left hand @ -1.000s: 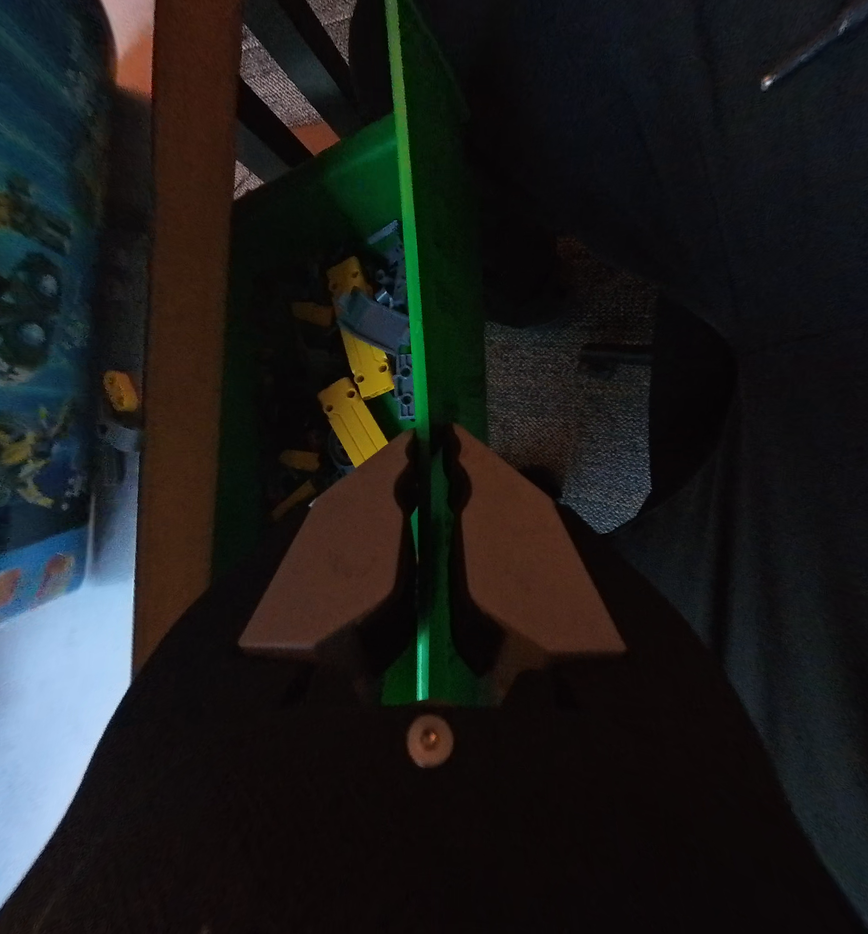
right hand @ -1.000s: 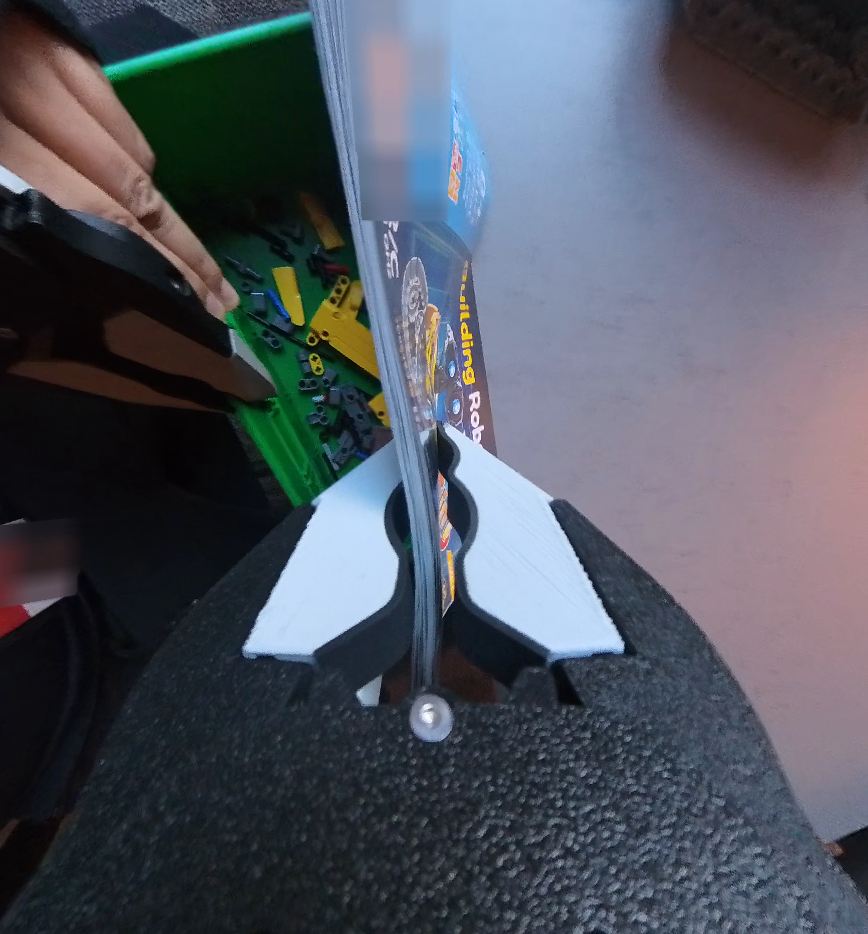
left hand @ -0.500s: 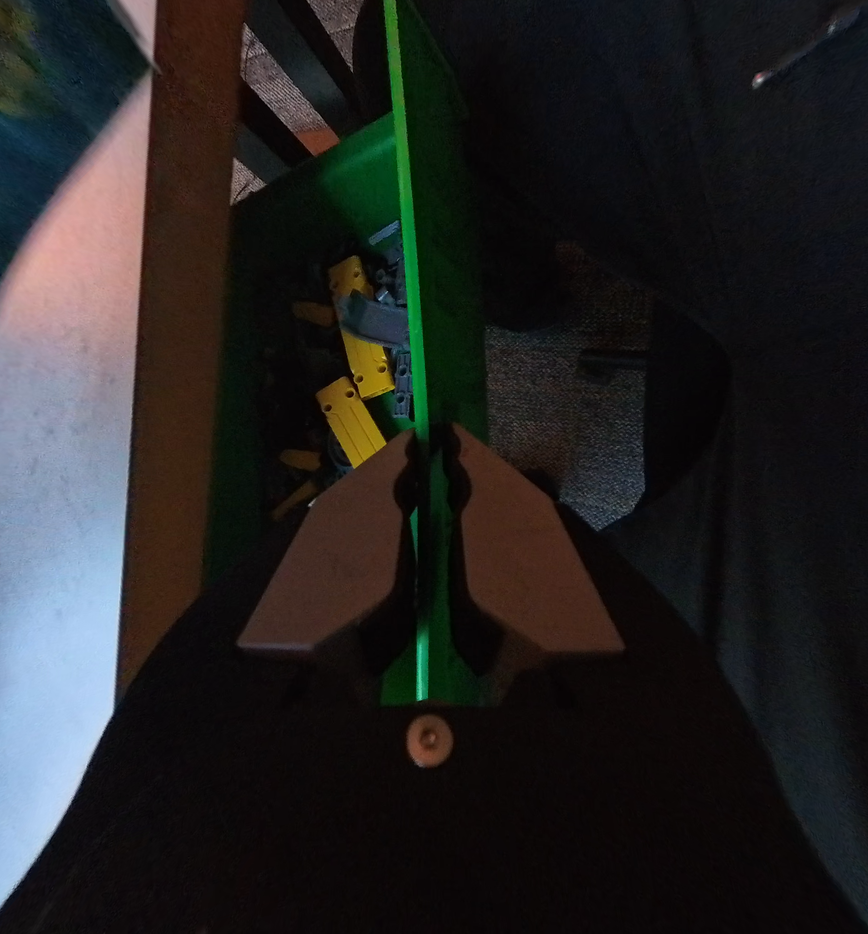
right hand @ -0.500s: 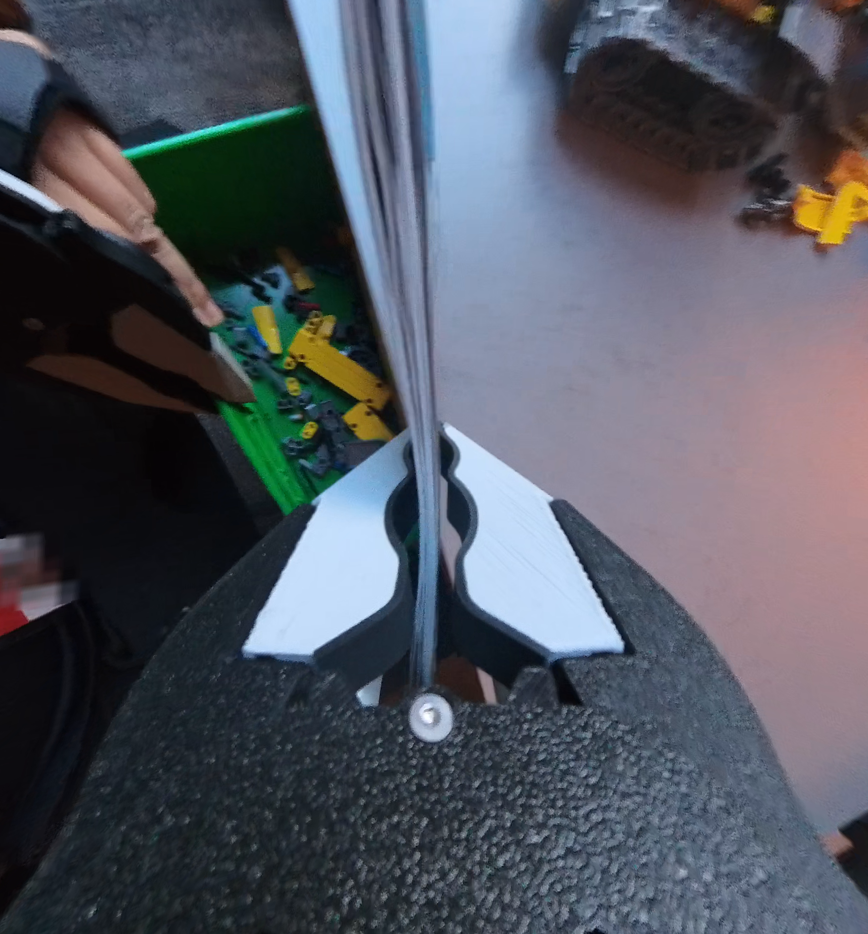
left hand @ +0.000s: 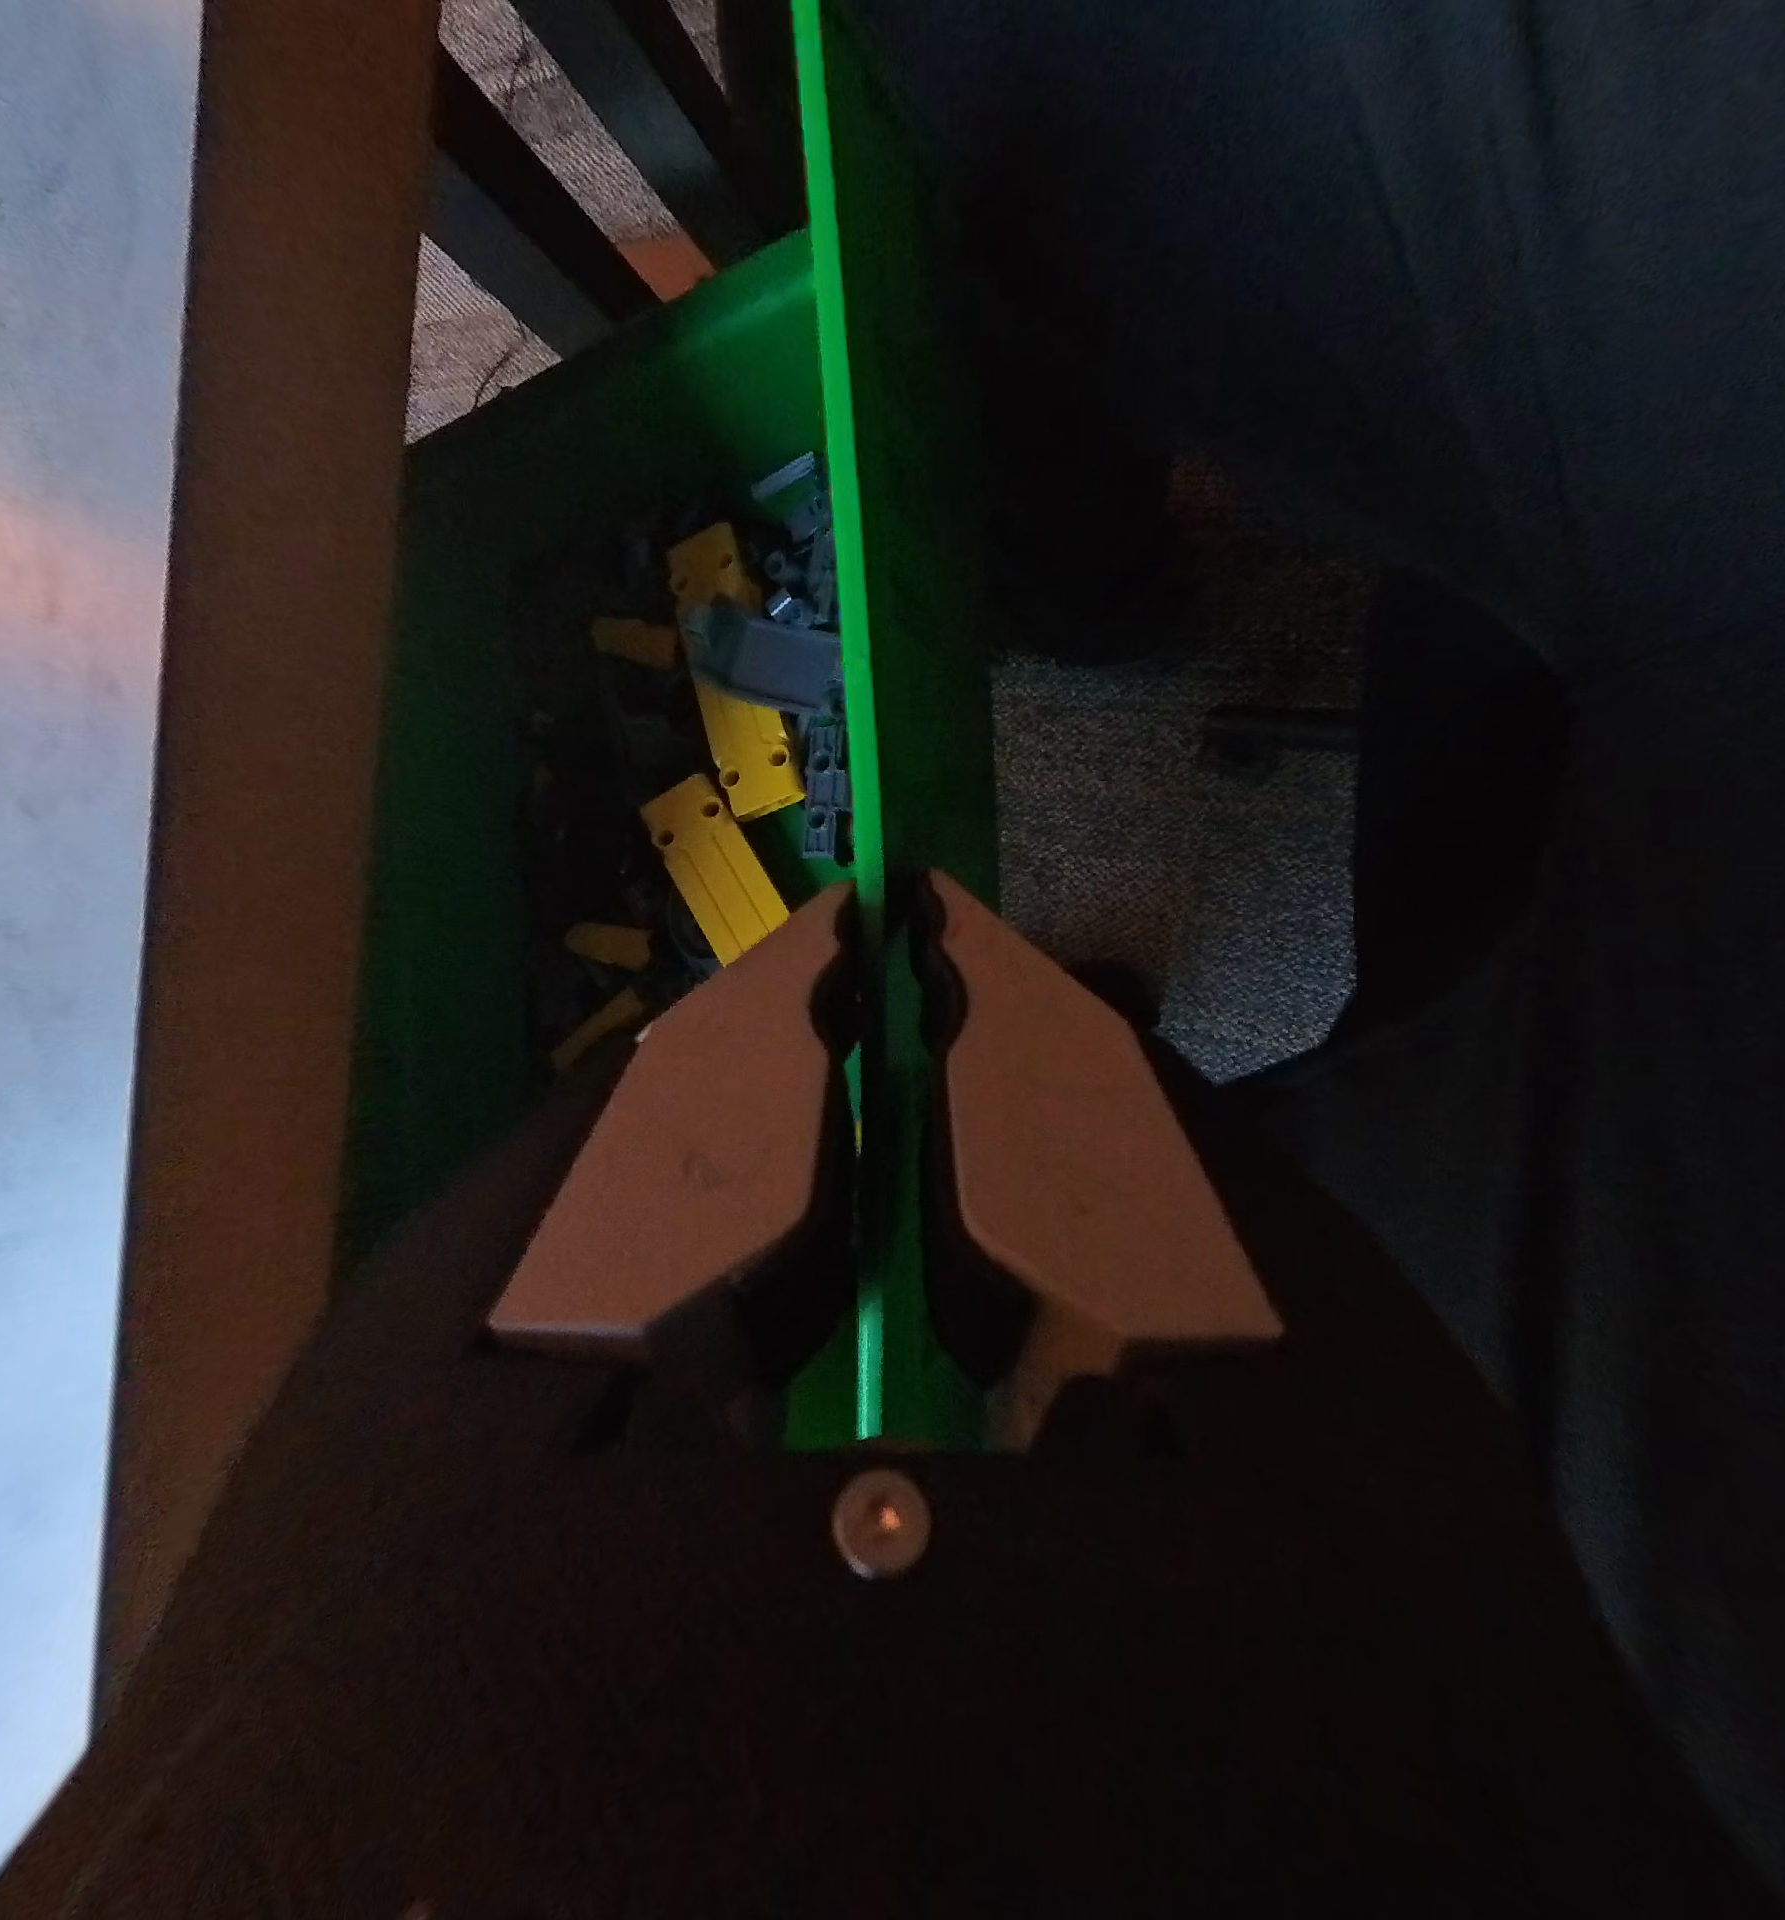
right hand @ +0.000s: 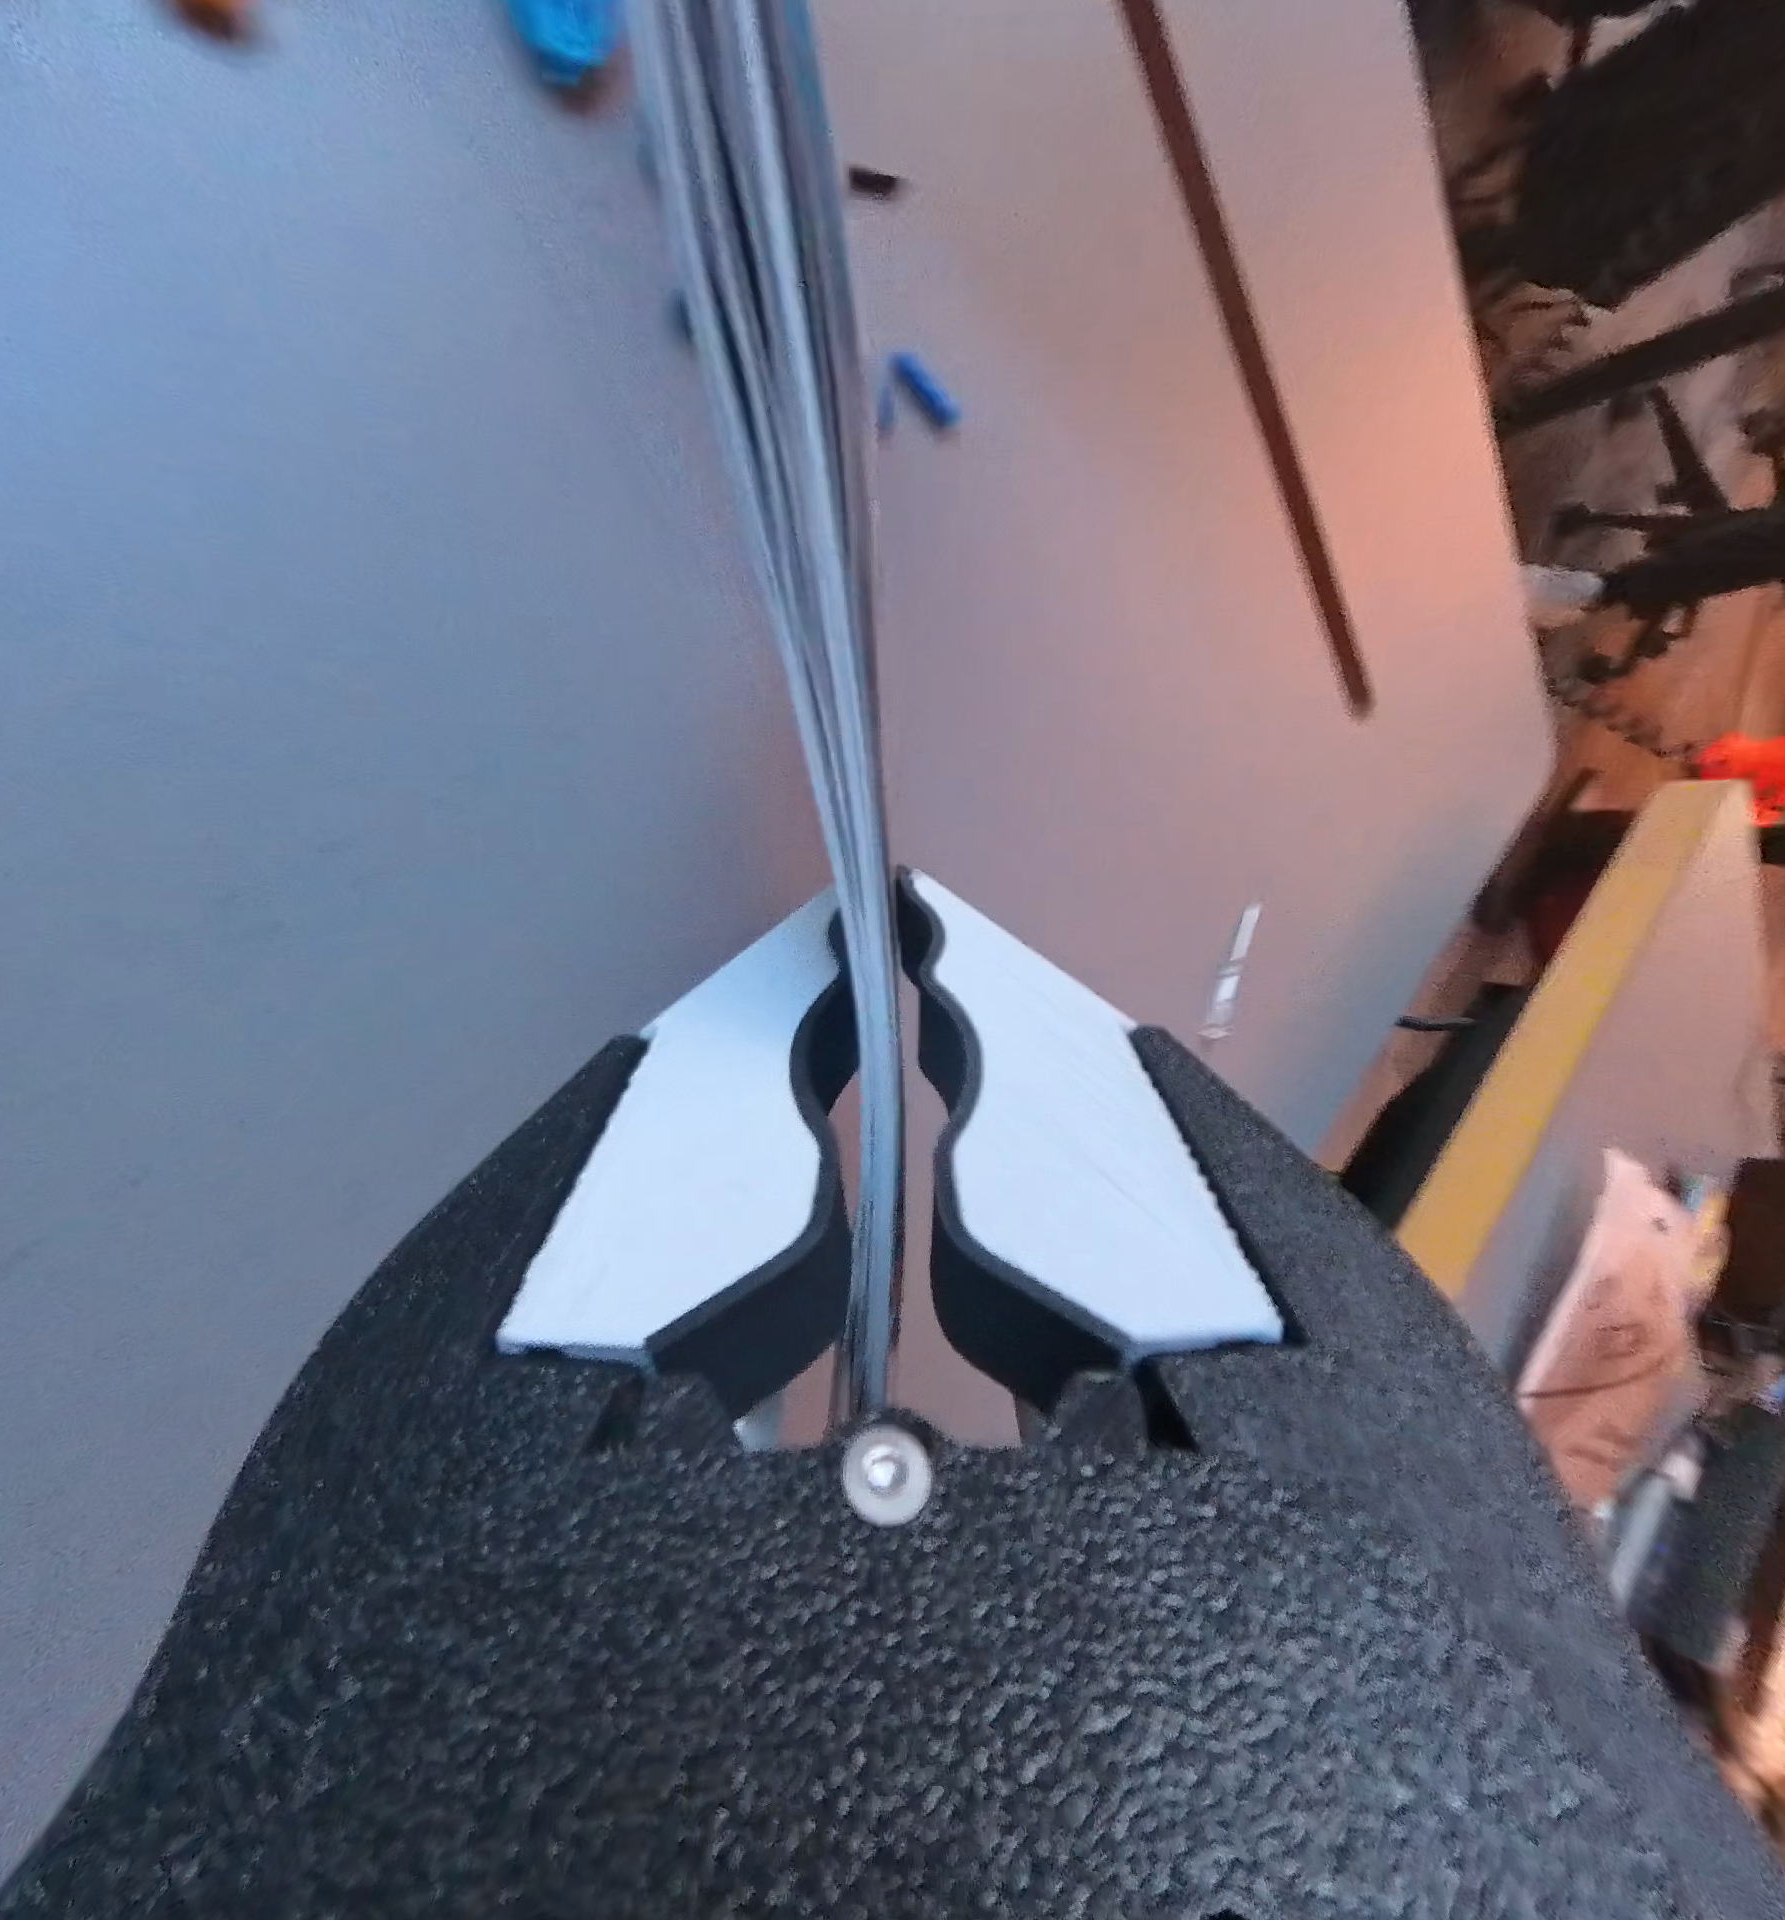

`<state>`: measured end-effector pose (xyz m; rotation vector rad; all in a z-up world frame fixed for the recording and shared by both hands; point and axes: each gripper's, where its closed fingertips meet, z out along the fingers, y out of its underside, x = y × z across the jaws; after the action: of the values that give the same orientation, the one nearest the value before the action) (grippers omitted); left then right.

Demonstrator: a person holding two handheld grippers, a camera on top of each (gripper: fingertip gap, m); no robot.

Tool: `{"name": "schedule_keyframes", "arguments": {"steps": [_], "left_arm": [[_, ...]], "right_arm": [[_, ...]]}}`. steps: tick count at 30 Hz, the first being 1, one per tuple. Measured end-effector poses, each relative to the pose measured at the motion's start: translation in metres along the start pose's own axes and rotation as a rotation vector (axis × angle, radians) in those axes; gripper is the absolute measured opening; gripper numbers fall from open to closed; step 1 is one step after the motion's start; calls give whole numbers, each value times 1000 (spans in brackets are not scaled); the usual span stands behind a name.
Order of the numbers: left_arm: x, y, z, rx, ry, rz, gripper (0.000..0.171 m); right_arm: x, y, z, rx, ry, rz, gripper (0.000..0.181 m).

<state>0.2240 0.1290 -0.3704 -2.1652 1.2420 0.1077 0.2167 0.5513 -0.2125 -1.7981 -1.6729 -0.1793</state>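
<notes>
Left gripper (left hand: 886, 894) is clamping the thin rim of a green bin (left hand: 834, 520), jaws pinched onto the wall edge that is running straight up the left wrist view. Inside the bin, just beside the held wall, yellow bricks (left hand: 713, 862) and grey bricks (left hand: 763, 655) are lying loose in a heap. The bin is sitting just off the wooden edge of a table (left hand: 275, 727), over grey carpet (left hand: 1158, 831); lighting here is dim. Right gripper (right hand: 880, 883) is squeezing a booklet (right hand: 763, 312), seen edge-on, its pages fanning upward and blurring. Which end of the booklet is held, cannot tell. Under it the pale tabletop (right hand: 296, 623) is taking a pinkish glow on the far side, with a few blue bricks (right hand: 914, 390) scattered well apart and a dark rod (right hand: 1241, 343) lying across it. Right of the table, cluttered dark shelving (right hand: 1677, 312) and a yellow-edged board (right hand: 1553, 1029) are showing, all smeared.
</notes>
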Motion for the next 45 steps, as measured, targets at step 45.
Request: {"name": "schedule_keyframes", "arguments": {"steps": [45], "left_arm": [[-13,-8,2,-11,-19,-62,6]], "right_arm": [[-79,-61,-7,195,-70,-543,0]]}}
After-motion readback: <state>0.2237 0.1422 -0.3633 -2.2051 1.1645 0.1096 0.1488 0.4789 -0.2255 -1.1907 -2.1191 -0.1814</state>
